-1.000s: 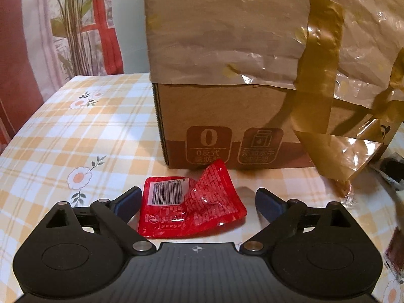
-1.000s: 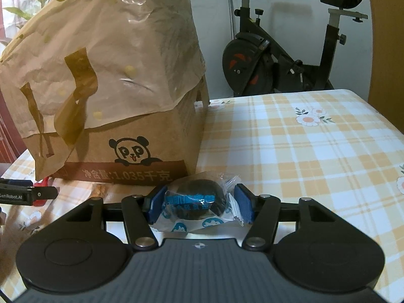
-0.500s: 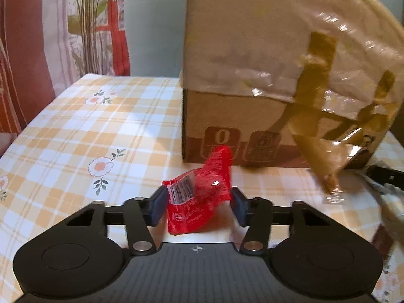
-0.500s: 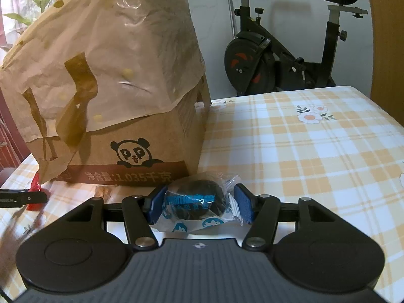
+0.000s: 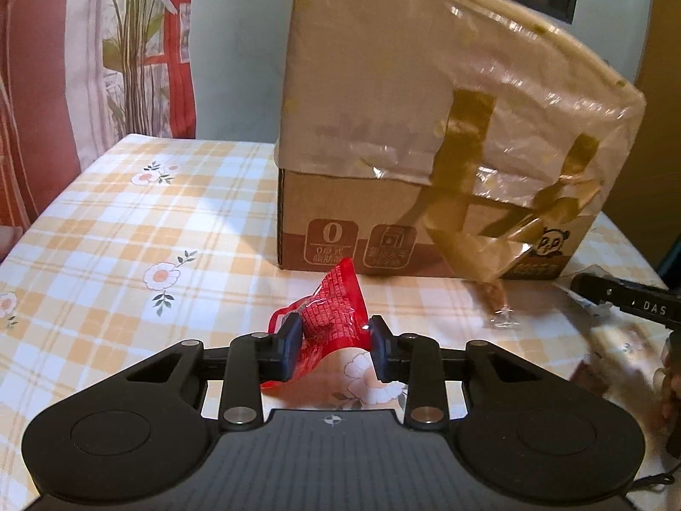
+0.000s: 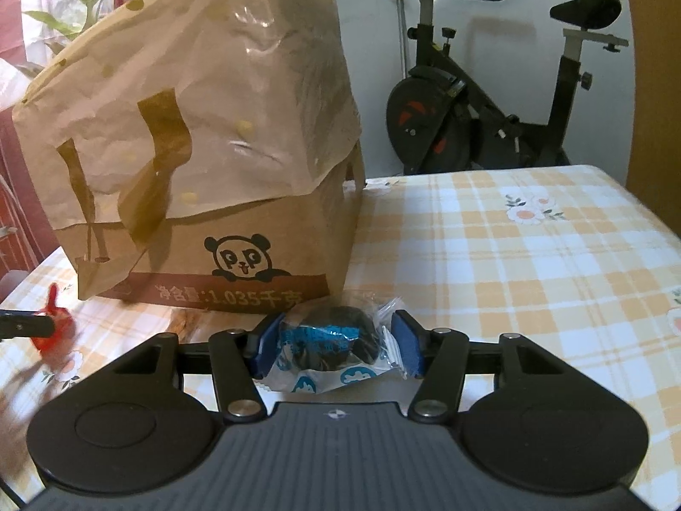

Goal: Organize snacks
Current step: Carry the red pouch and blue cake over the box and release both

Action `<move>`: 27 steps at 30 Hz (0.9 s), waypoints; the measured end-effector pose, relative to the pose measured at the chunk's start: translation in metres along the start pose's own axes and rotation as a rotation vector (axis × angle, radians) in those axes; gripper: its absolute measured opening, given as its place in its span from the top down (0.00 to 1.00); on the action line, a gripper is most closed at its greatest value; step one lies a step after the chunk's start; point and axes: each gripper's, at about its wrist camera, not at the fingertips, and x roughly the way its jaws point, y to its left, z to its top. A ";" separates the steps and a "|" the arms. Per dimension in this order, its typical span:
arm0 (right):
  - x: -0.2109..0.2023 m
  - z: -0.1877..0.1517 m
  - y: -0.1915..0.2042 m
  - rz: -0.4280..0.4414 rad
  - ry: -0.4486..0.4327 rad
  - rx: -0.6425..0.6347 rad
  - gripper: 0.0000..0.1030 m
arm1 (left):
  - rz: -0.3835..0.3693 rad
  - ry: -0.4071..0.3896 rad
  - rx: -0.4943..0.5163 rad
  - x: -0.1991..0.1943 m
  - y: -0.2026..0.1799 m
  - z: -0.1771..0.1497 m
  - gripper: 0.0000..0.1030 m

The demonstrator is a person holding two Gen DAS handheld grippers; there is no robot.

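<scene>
Two grippers were in use, each with one snack between its jaws. The left gripper (image 5: 333, 347) had just been closing, and its blue pads (image 5: 290, 351) pressed both sides of one crumpled red packet (image 5: 336, 319), which stood above the tablecloth (image 5: 127, 230) in the near middle of the tabletop, just in front of the box. The right gripper (image 6: 338, 343) was clamped on one clear wrapper with blue print (image 6: 332, 353) holding a dark round snack, also close in front of the box.

One container was present: a cardboard box (image 6: 264, 264) with a panda mark, standing mid-table toward the far edge. A brown paper bag (image 6: 191, 106) with two handle strips was pulled down over its top, so its contents could not be seen.

In the left wrist view, one small clear-wrapped brown snack (image 5: 493, 298) lay on the cloth beside the box's near right corner, and blurred wrappers (image 5: 613, 336) lay toward the right edge; their number could not be told.

One exercise bike (image 6: 489, 98) stood beyond the far edge of the table. One floral curtain (image 5: 85, 64) hung past the far left corner.
</scene>
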 end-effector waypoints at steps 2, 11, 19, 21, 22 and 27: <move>-0.008 -0.001 0.001 0.009 -0.006 0.015 0.44 | -0.009 -0.008 -0.002 -0.008 0.000 -0.001 0.66; -0.059 0.007 0.020 0.055 -0.092 -0.020 0.44 | -0.063 -0.082 0.019 -0.037 -0.015 0.008 0.66; -0.096 0.047 0.039 0.115 -0.236 -0.074 0.44 | -0.118 -0.249 0.092 -0.078 -0.031 0.046 0.66; -0.103 0.059 0.044 0.132 -0.272 -0.087 0.44 | -0.135 -0.287 0.111 -0.087 -0.035 0.057 0.66; -0.106 0.065 0.046 0.139 -0.289 -0.096 0.44 | -0.141 -0.307 0.121 -0.090 -0.037 0.064 0.66; -0.111 0.096 0.056 0.181 -0.353 -0.116 0.44 | -0.171 -0.405 0.152 -0.100 -0.050 0.102 0.65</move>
